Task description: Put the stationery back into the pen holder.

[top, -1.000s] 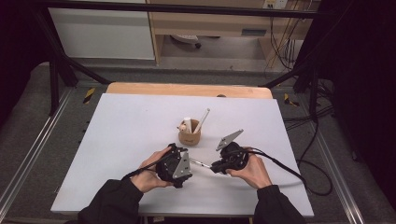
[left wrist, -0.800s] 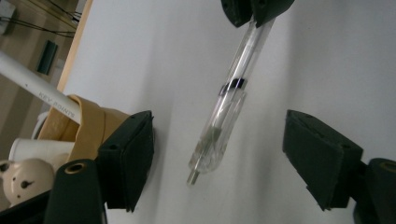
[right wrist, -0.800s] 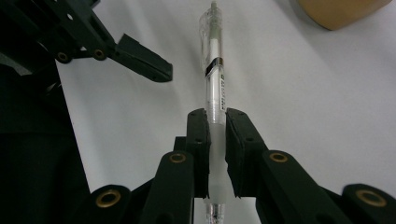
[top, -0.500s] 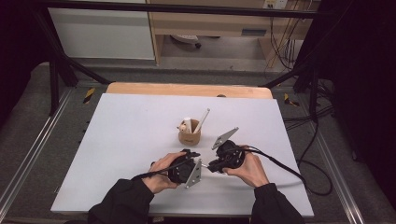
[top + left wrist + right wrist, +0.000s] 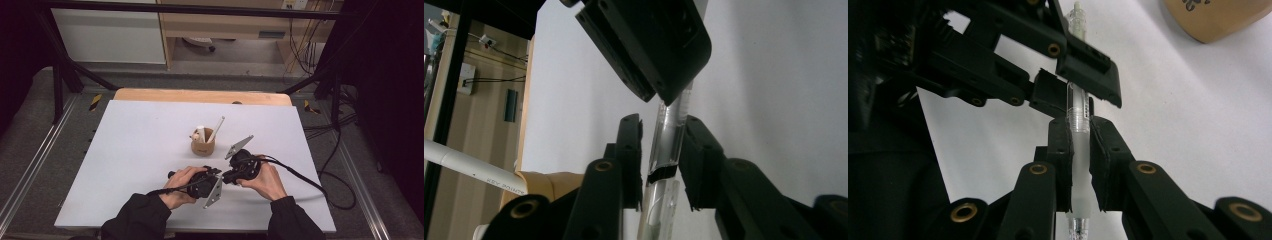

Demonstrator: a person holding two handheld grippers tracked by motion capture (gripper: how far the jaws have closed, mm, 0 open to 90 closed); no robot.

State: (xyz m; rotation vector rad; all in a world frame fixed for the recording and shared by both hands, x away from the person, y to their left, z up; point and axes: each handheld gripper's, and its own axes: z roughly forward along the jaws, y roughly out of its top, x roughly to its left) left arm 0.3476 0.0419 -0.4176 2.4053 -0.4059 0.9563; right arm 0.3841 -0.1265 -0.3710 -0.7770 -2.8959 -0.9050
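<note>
The clear pen (image 5: 1079, 145) sat between your two tools, low over the near middle of the white table (image 5: 140, 150). Your right hand-held gripper (image 5: 1079, 167) was closed on it: in the right gripper view both black jaws pressed the frosted grip section, with the tip poking out below them and the clear barrel running up and away. Your left hand-held gripper (image 5: 660, 160) straddled the same pen (image 5: 667, 135) farther along the barrel. In the left gripper view its jaws stood a little apart on either side of the barrel, with a gap showing by the left-hand jaw, so it was open around the pen rather than clamped. The right gripper view showed those left jaws at the upper barrel, just beyond your own, with the pen's clicker end sticking out past them.

In the high view the two grippers met nose to nose, the left one (image 5: 207, 181) in your left hand (image 5: 181, 186) and the right one (image 5: 235, 175) in your right hand (image 5: 265, 180), each with its cable trailing off.

Just beyond them stood a small tan cup (image 5: 203, 146) holding a white stick-like item (image 5: 216, 129) that leaned to the right and a shorter white piece beside it.
</note>
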